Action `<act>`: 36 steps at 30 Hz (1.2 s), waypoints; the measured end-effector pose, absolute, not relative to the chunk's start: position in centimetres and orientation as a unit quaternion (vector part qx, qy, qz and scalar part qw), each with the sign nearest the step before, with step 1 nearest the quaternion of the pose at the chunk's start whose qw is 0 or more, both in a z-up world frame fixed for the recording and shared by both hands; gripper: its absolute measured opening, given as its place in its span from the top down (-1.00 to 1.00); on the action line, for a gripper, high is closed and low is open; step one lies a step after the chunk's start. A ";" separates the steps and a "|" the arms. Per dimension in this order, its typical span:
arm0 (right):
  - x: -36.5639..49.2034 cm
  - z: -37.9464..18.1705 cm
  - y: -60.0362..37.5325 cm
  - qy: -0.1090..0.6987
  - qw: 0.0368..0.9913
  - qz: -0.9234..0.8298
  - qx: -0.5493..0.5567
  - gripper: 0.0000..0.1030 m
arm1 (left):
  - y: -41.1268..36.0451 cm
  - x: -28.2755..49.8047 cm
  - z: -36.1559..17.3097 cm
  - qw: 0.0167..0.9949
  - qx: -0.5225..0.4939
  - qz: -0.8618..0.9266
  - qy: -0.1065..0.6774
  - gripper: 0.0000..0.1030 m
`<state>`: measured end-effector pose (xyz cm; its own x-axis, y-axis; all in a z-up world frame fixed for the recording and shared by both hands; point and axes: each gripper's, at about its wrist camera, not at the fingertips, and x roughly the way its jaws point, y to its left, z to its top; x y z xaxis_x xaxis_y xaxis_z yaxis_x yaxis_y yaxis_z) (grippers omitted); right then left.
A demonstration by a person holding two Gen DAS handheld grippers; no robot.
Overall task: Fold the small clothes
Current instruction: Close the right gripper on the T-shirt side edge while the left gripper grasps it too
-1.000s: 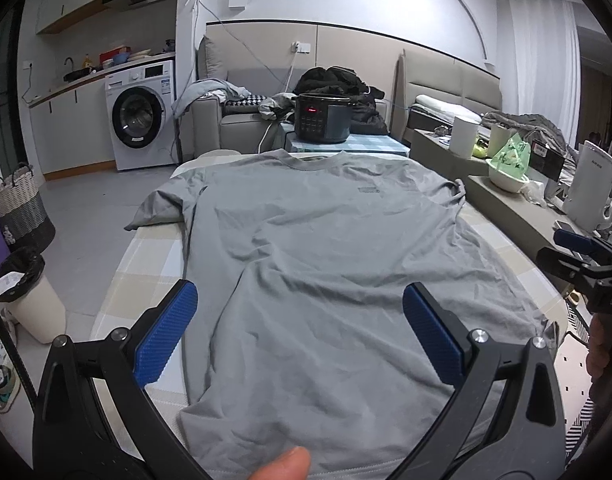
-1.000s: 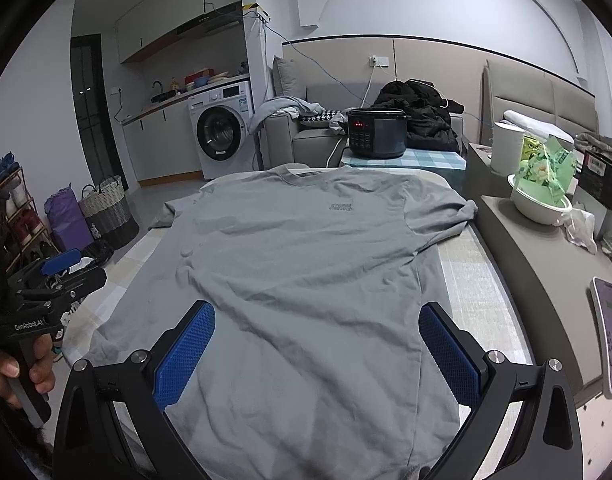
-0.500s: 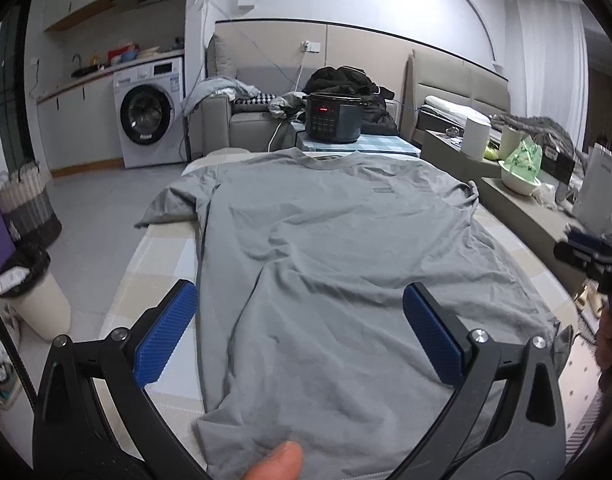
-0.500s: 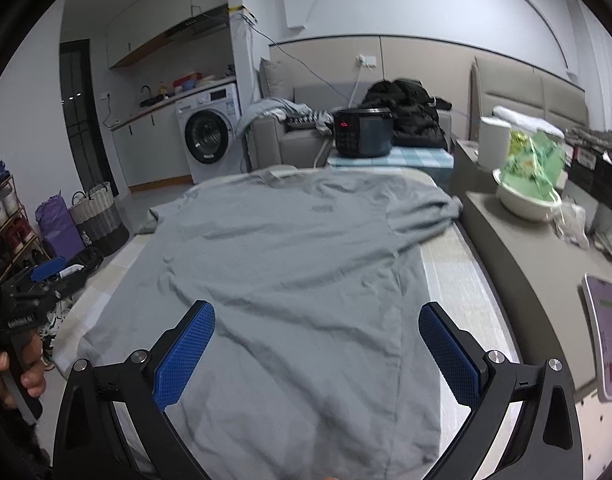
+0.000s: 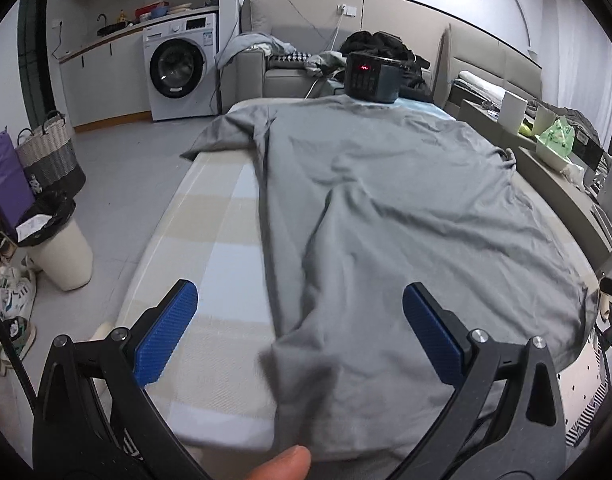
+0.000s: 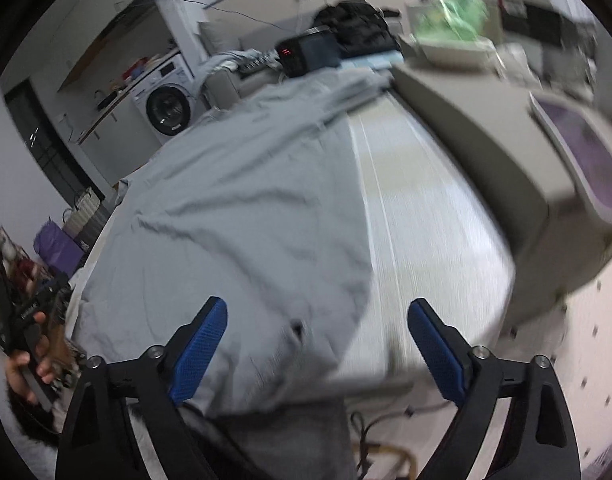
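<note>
Room: studio flat with washing machine [image 5: 180,68] at upper left of the left wrist view, grey sofa behind, dark multicooker [image 5: 371,77] with red display at top centre, waste bin [image 5: 58,248] and woven basket [image 5: 50,152] at left edge.

Surface: bed with pale checked cover [image 5: 210,264], bare strip showing left of centre in the left wrist view and right of centre in the right wrist view.

Task item: grey T-shirt [image 5: 385,216], spread flat along the bed, collar toward the multicooker, hem nearest the cameras and hanging slightly over the near edge. Likely laid out this way so both bottom corners can be reached for a first fold.

Left gripper [image 5: 300,330]: blue pads spread wide, nothing pinched; left hem corner of the shirt lying between and below them. Fingertip [image 5: 284,462] at bottom centre.

Right gripper [image 6: 317,344]: blue pads wide apart but closing, right hem corner between them, cloth not yet pressed. Probable purpose: a matching grip on the opposite corner.

Left wrist view only: sharp picture, left sleeve [image 5: 222,136] drooping off the bed edge, bin, sneakers [image 5: 14,292] on the floor.

Right wrist view only: tilted and heavily blurred; grey ledge [image 6: 485,152] beside the bed with purple-screened phone [image 6: 589,156], person's hand [image 6: 30,364] gripping the other tool's handle at lower left, cables under the bed's near edge.
</note>
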<state>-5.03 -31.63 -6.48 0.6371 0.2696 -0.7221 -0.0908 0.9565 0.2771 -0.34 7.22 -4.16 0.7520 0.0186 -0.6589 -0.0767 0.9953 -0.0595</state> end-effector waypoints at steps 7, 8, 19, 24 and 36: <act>-4.5 -8.0 -30.4 0.448 0.881 0.087 0.121 -0.01 | 6.3 -0.4 -4.8 0.931 -0.044 0.019 0.361 -0.98; -4.7 -7.9 -30.2 0.443 0.888 0.067 0.105 0.16 | 6.2 -0.4 -4.9 0.931 -0.043 0.018 0.362 -0.98; -7.6 -8.5 -33.6 0.441 0.881 0.099 0.140 0.64 | 7.4 -1.9 -4.5 0.924 -0.031 0.048 0.379 -0.98; -7.2 -8.8 -34.1 0.442 0.872 0.117 0.175 0.35 | 9.2 -3.4 -4.9 0.916 -0.038 0.053 0.396 -0.94; -7.0 -6.9 -32.8 0.407 0.881 0.150 0.191 0.92 | 8.9 -3.4 -7.9 0.878 -0.125 -0.071 0.456 0.76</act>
